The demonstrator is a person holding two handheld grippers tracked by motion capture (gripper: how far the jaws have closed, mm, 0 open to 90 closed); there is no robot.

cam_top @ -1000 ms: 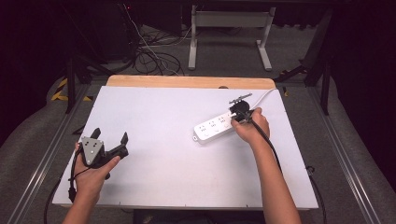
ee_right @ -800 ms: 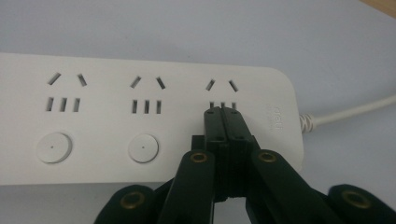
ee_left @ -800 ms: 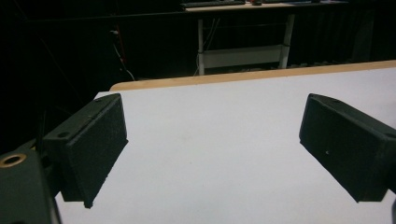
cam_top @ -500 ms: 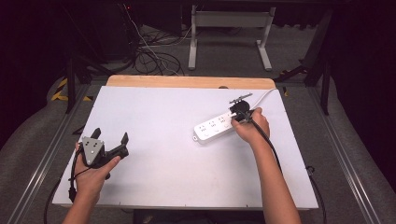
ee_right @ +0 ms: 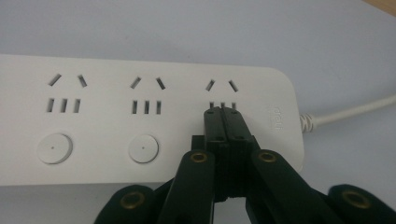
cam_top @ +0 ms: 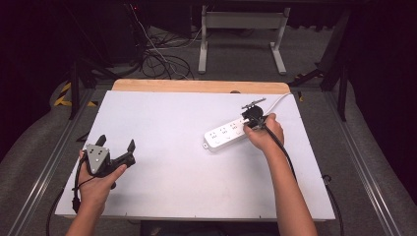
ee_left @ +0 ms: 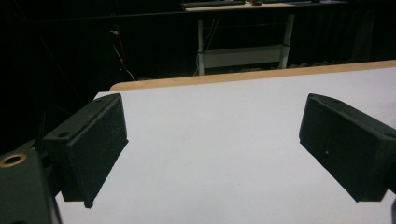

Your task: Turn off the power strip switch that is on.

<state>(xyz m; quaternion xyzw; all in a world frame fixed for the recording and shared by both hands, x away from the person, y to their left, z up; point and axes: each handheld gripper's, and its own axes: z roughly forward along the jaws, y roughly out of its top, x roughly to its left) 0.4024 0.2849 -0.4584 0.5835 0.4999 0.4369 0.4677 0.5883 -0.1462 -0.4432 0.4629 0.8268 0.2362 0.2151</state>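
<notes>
A white power strip (cam_top: 223,135) lies on the right half of the white table (cam_top: 172,162), its white cable (cam_top: 276,102) running off toward the far right corner. My right gripper (cam_top: 252,119) is shut, jaws pressed together with nothing between them. In the right gripper view its tips (ee_right: 223,112) rest on the power strip (ee_right: 140,116) at the third socket group nearest the cable (ee_right: 355,111), covering the spot where a round button (ee_right: 143,148) sits in the other two groups. My left gripper (cam_top: 116,145) is held open at the near left over bare table (ee_left: 215,140).
A wooden strip (cam_top: 196,86) edges the table's far side. Beyond it on the dark floor are tangled cables (cam_top: 162,59) and a white desk frame (cam_top: 241,29). Metal rails (cam_top: 359,162) run along both sides of the table.
</notes>
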